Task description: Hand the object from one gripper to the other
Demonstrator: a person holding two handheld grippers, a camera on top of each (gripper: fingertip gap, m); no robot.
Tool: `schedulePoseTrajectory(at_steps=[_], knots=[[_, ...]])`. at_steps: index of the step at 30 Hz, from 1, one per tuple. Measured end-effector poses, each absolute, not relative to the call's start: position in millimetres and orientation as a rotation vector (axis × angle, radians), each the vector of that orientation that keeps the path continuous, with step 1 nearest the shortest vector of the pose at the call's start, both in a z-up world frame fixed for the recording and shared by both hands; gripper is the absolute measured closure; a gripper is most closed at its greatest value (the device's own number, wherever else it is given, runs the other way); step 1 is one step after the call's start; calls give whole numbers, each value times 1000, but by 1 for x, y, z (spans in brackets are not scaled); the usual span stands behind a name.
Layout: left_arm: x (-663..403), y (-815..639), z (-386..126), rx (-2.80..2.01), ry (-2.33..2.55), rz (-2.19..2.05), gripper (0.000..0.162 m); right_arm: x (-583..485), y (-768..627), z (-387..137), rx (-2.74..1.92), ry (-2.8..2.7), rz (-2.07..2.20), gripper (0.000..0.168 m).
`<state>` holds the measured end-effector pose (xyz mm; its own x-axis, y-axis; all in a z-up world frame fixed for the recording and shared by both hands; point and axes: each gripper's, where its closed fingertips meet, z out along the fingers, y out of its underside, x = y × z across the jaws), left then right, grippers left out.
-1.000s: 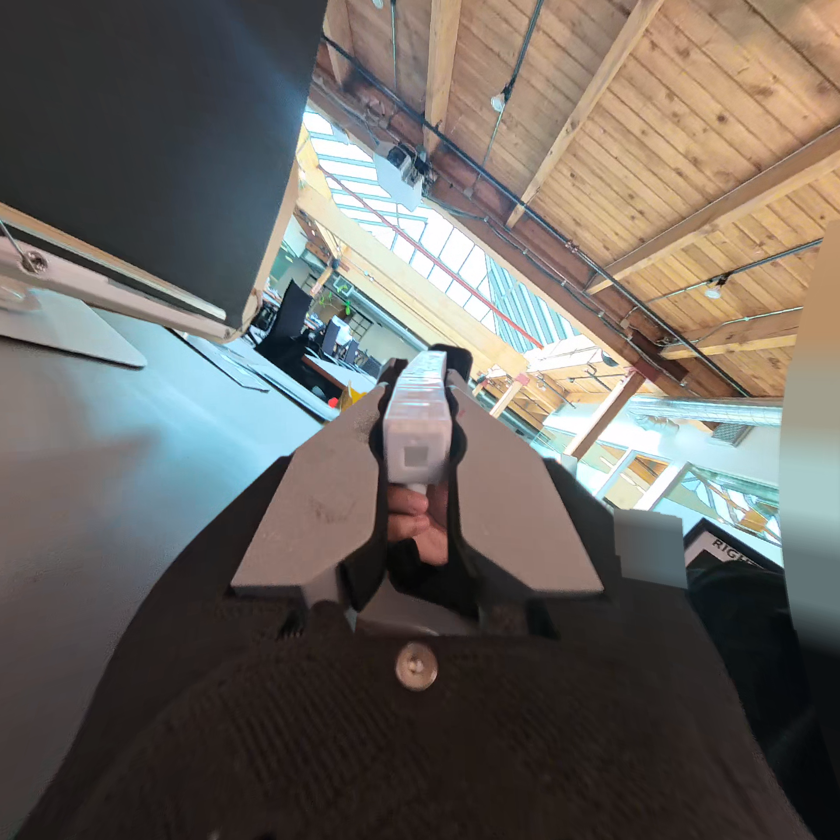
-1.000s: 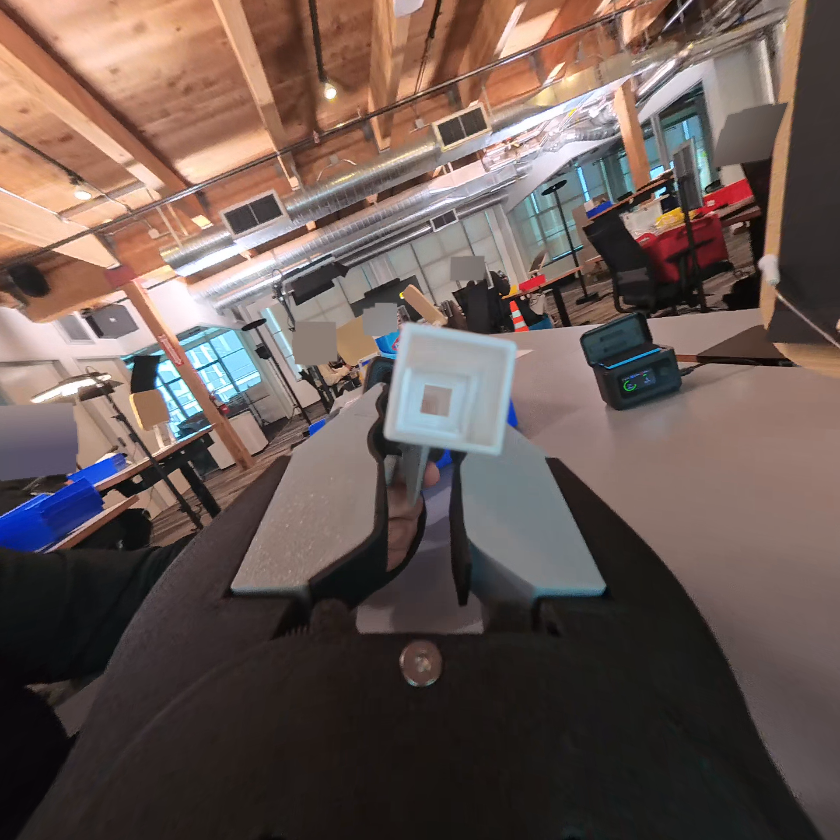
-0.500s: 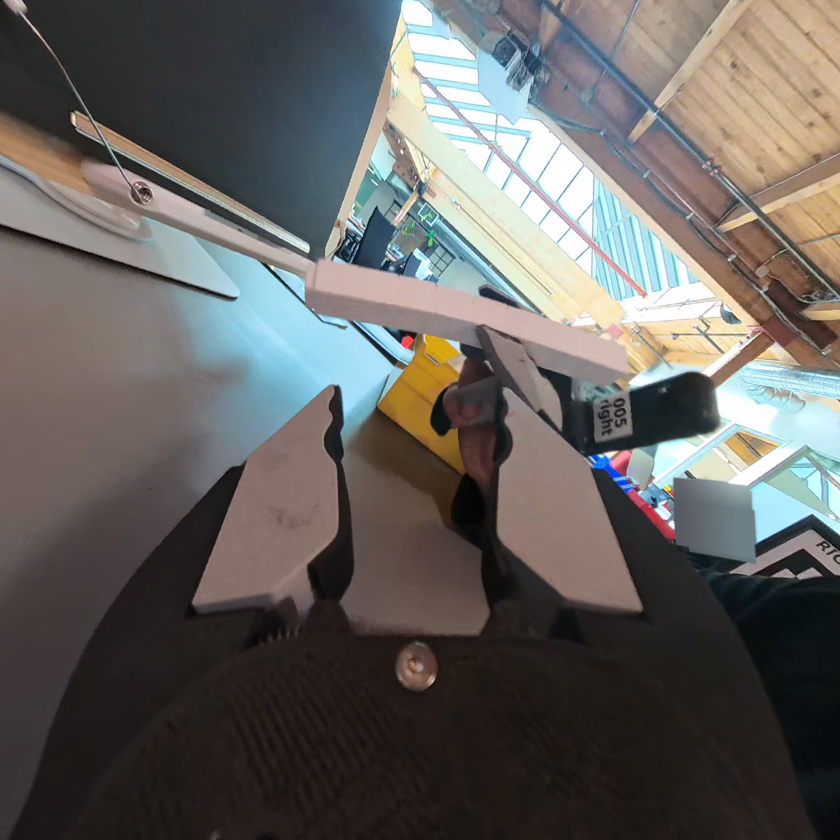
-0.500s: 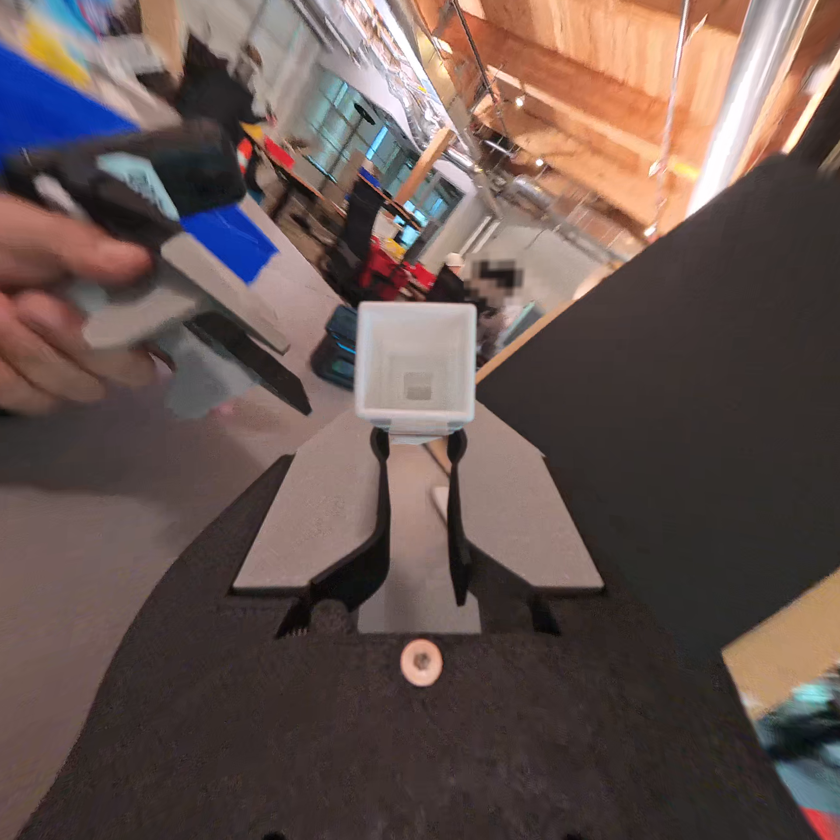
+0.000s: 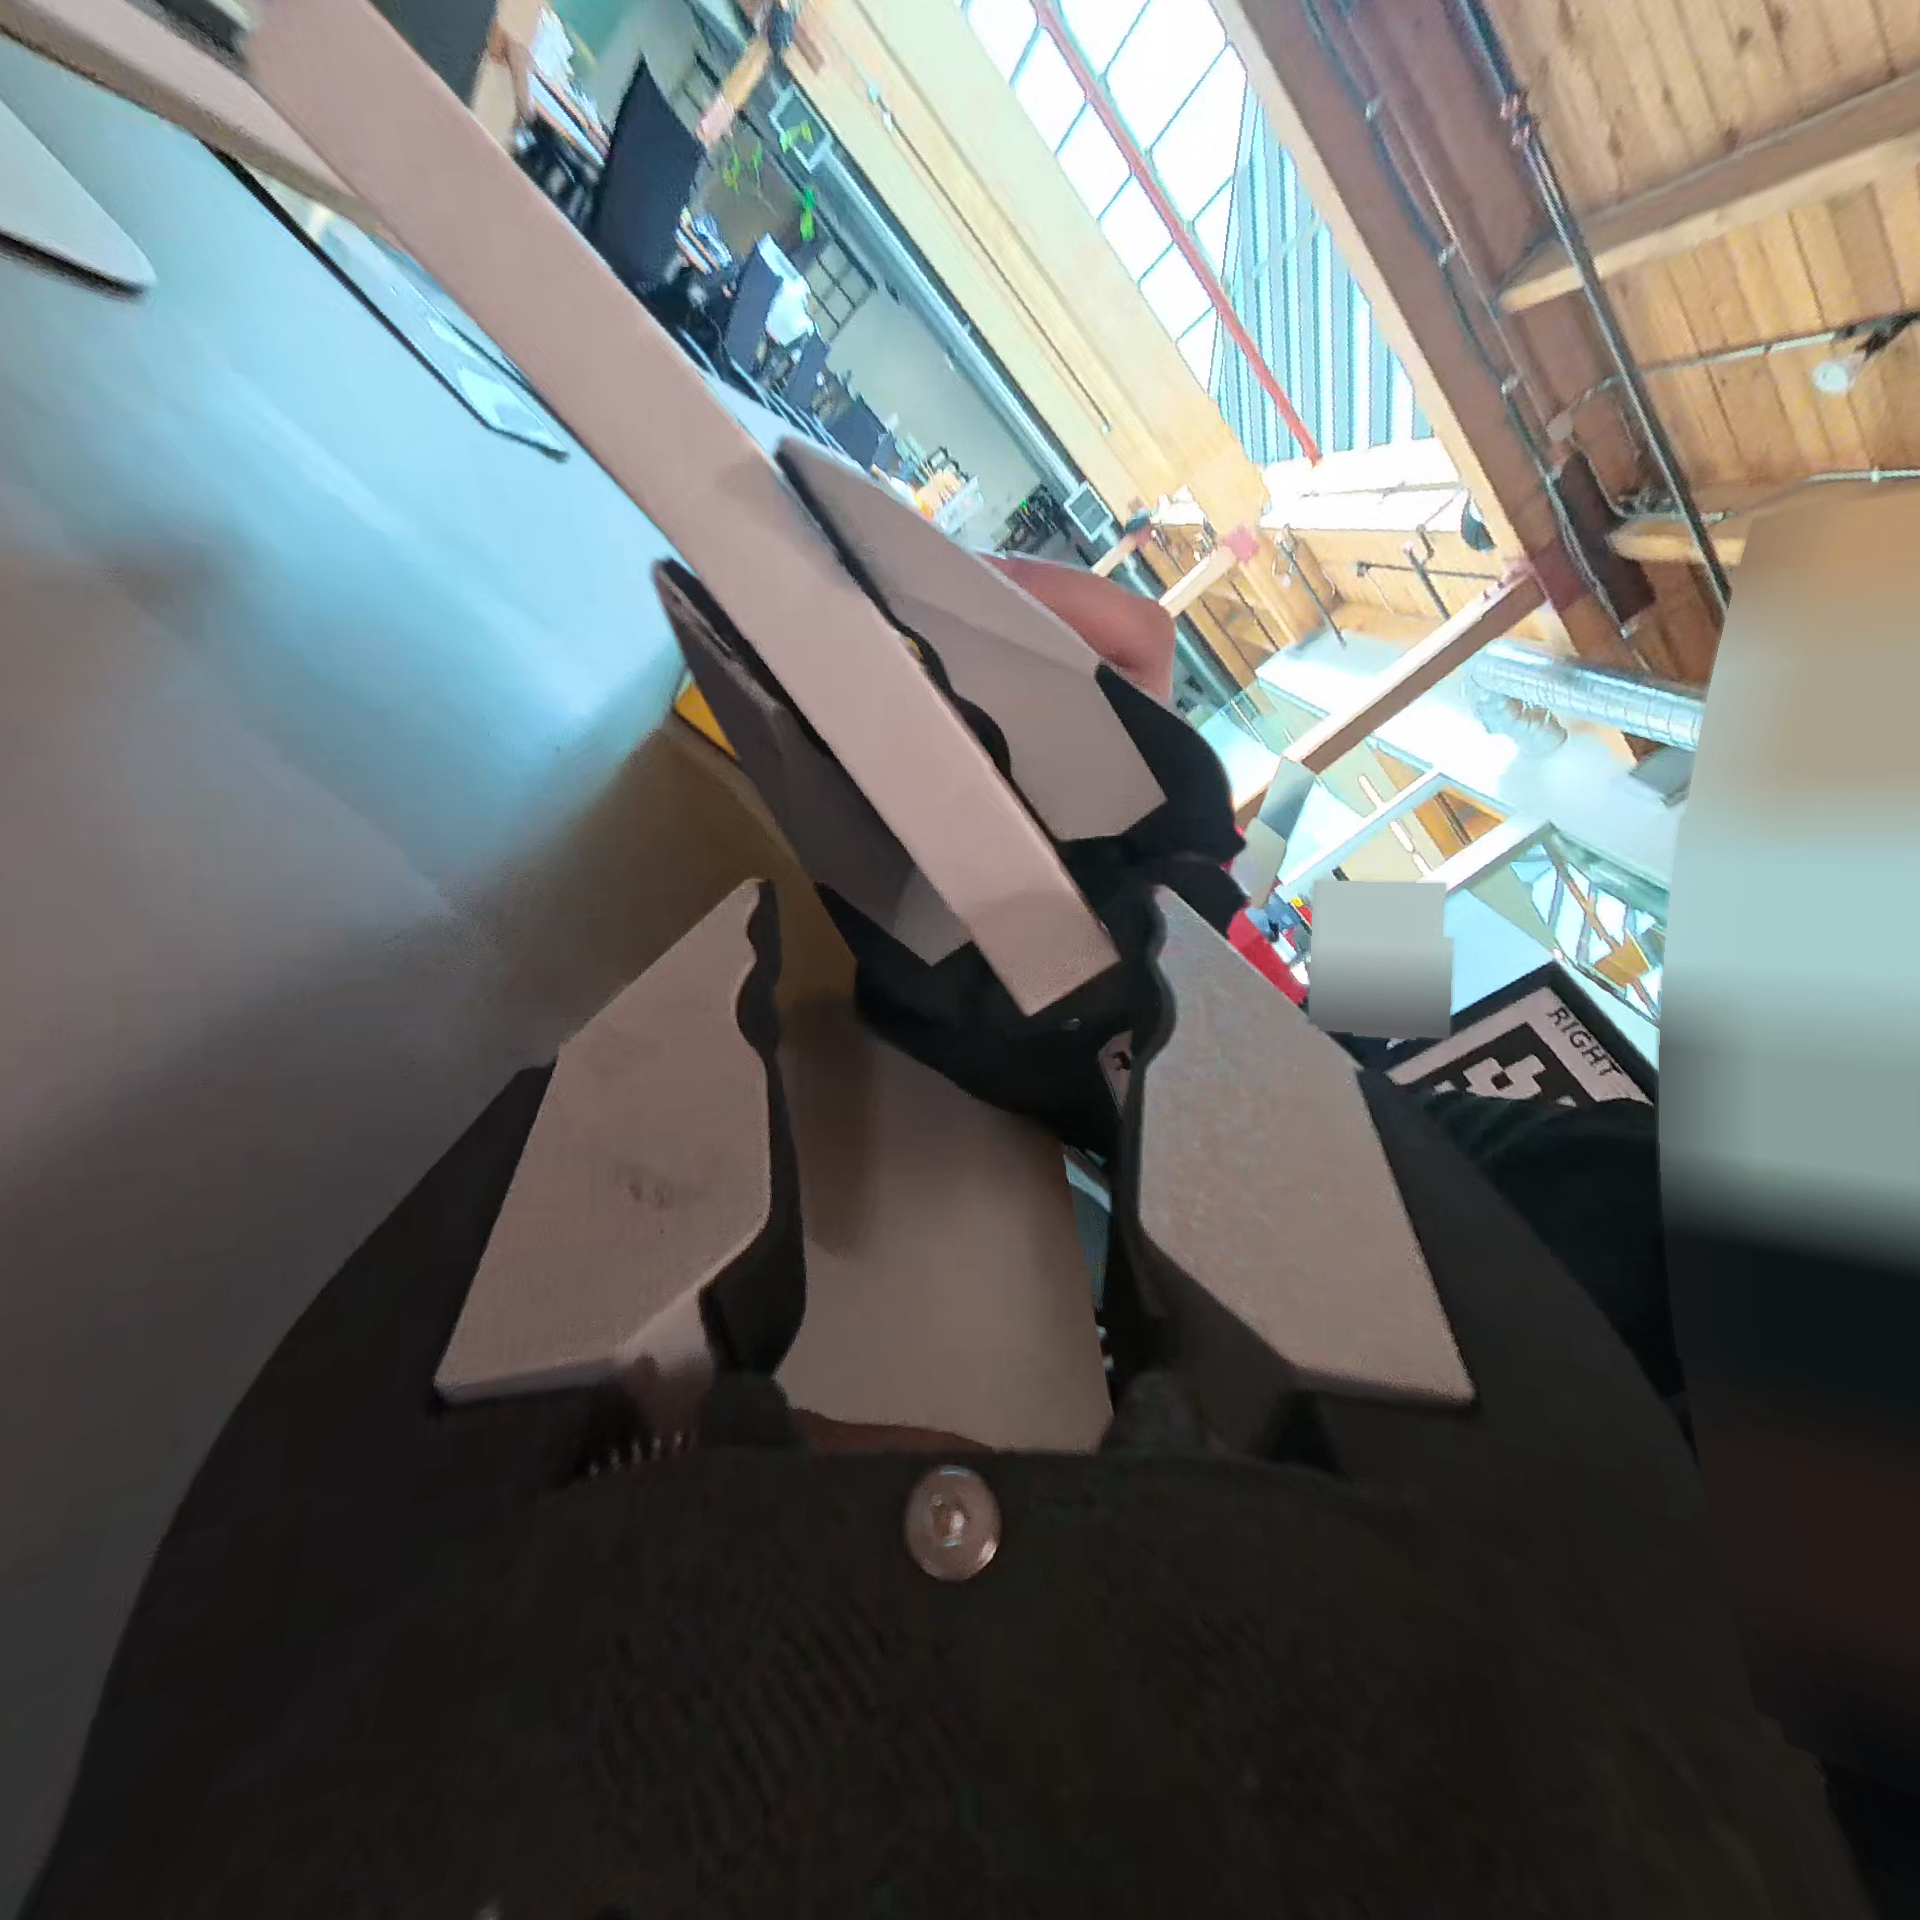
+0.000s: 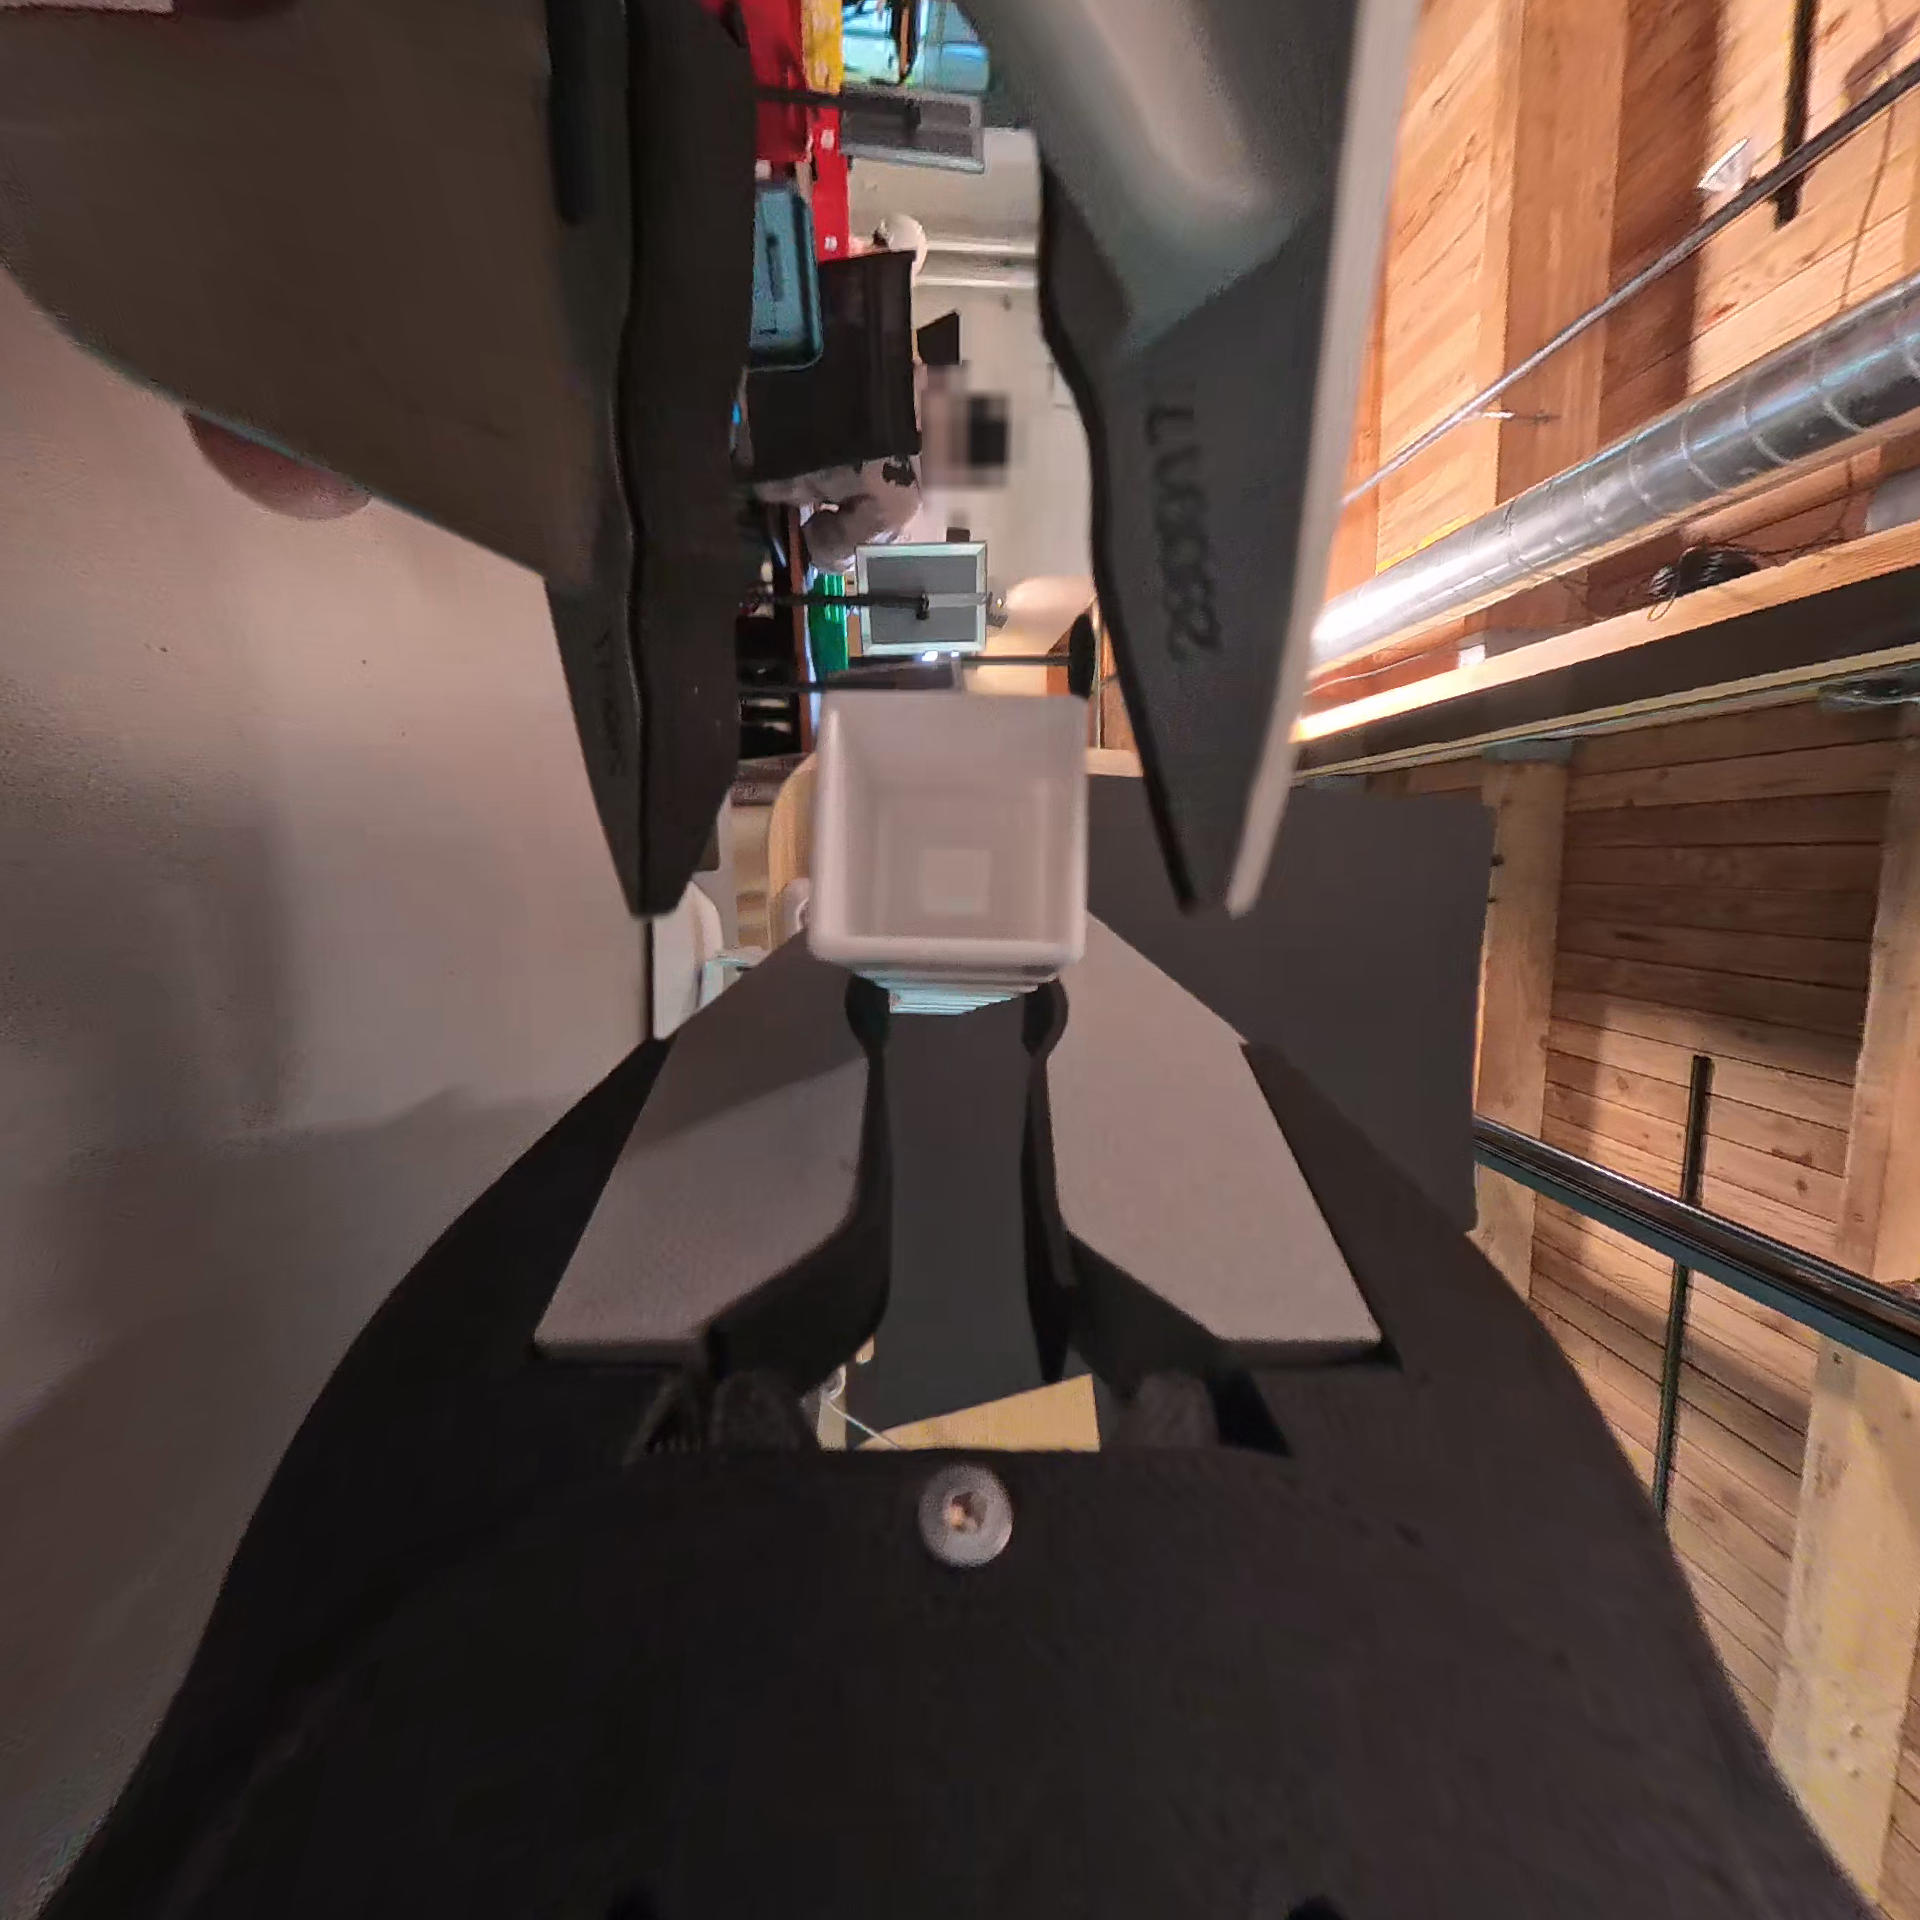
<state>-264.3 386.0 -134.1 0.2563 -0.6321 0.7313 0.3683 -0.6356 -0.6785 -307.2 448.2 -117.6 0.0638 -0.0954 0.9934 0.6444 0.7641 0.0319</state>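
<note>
Hidden: the far end of the long white square plastic tube (image 5: 831, 665) runs out of the left wrist view at top left; the person's fingers (image 5: 1101, 613) show only as a blurred patch behind it.
Left gripper (image 5: 956, 966): fingers wide apart, holding nothing; the tube's near end lies between them, contact unclear.
Right gripper (image 6: 954, 1023): fingers pinched tight on the tube's narrow neck (image 6: 951, 997), open square mouth (image 6: 948, 842) facing outward.
Changed: half a second ago the tube lay crosswise above the left gripper; now it slants down into its gap. One second ago the left gripper itself clamped it.
</note>
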Motion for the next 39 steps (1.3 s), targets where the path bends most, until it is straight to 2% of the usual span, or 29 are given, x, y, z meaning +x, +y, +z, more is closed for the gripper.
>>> schedulePoseTrajectory(at_steps=[3, 8, 12, 17, 20, 24, 26, 29, 35, 39], knots=[[-259, 384, -140, -1730, 269, -1512, 98, -310, 447, -125, -464, -1431, -621, 149], [-268, 388, -141, -1721, 246, -1488, 130, -314, 447, -133, -445, -1455, -629, 151], [-270, 389, -148, -1755, 276, -1421, 134, -316, 446, -132, -405, -1407, -666, 148], [-284, 402, -150, -1744, 195, -1353, 141, -316, 446, -133, -531, -1388, -540, 126], [-303, 409, -144, -1692, 115, -1352, 143, -311, 450, -132, -644, -1395, -409, 122], [-325, 413, -129, -1607, 48, -1307, 143, -306, 453, -143, -834, -1425, -127, 123], [-333, 415, -121, -1574, 85, -1182, 143, -305, 447, -151, -974, -1459, 141, 135], [-334, 414, -116, -1580, 310, -749, 143, -303, 435, -141, -1150, -1406, 617, 134], [-322, 408, -106, -1439, 602, -68, 143, -282, 421, -84, -1228, -1121, 1458, 129], [-318, 408, -112, -1359, 755, 327, 142, -279, 425, -75, -1259, -1010, 1624, 127]])
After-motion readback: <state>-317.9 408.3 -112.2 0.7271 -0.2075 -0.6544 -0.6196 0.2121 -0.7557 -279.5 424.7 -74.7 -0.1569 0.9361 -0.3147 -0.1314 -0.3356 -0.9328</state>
